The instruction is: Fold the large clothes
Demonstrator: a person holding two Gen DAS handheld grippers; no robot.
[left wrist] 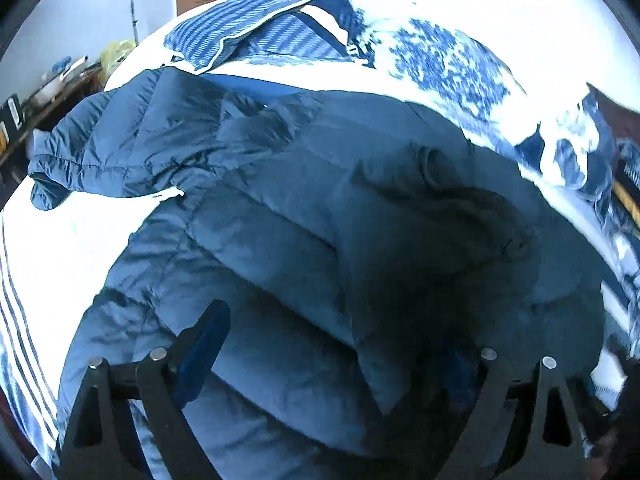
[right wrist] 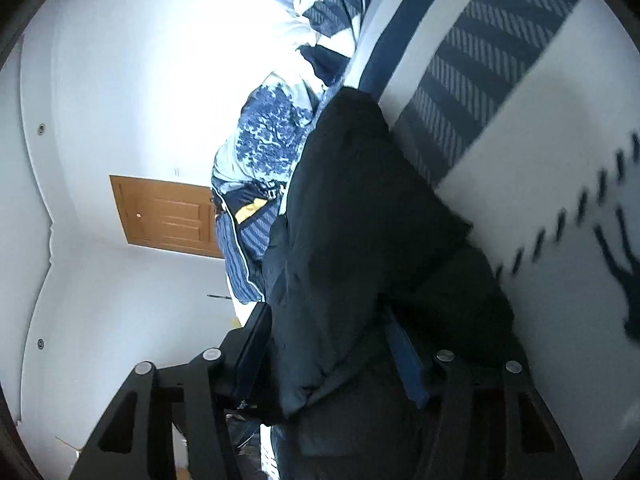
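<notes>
A large dark blue puffer jacket (left wrist: 280, 208) lies spread on the bed, one sleeve (left wrist: 100, 160) stretched out to the left. My left gripper (left wrist: 332, 356) hovers over the jacket's near part with its fingers wide apart; the right finger is sunk in a dark fold. In the right wrist view the same jacket (right wrist: 360, 220) hangs dark and bunched between the fingers of my right gripper (right wrist: 332, 344), which is shut on a thick fold of it. That view is rolled sideways.
The bed has a white sheet (left wrist: 60, 248) with blue stripes. A blue striped pillow (left wrist: 240, 24) and a blue and white patterned quilt (left wrist: 452, 68) lie at the far side. A wooden door (right wrist: 168, 216) is in the white wall. A cluttered shelf (left wrist: 48, 88) stands at the left.
</notes>
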